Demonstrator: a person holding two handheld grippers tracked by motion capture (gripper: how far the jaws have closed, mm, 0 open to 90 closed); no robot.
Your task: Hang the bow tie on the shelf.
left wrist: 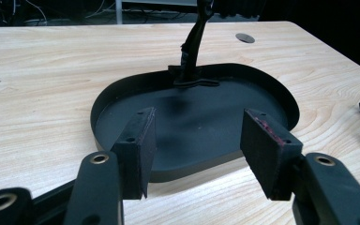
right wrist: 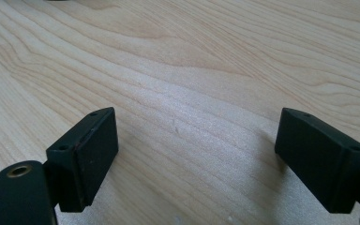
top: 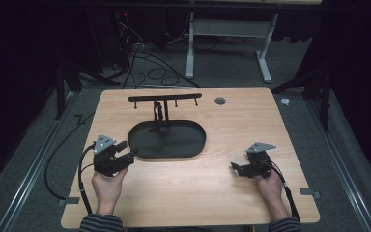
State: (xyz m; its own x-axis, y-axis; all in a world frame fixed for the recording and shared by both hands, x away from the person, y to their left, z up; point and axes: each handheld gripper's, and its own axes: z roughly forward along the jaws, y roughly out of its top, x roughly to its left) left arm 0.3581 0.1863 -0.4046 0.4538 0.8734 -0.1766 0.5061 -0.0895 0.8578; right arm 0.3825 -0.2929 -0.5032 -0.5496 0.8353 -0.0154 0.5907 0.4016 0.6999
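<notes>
Count on tabletop (top: 222, 193): one black oval tray (top: 183, 145), centre. One upright stand (top: 160, 112) rising from the tray's far rim, carrying one crossbar (top: 164, 97) with four short pegs hanging. One round grommet (top: 220, 100) beyond the tray, to its right. Two grippers, one either side of the tray.

Light wooden table (top: 232, 193) with rounded corners and pale grain, a small round grey grommet (top: 220, 100) set near its far edge. Grey carpeted floor (top: 362, 159) all around. Metal floor rails (top: 29, 179) run along both sides of the table. Beyond the far edge, black cables (top: 149, 67) lie in loose tangles on the floor (a few red indicator lights glow in the dark behind them). White legs of a second desk (top: 190, 48) stand farther back. Surroundings dark, curtained in black; light falls mainly on the tabletop.
</notes>
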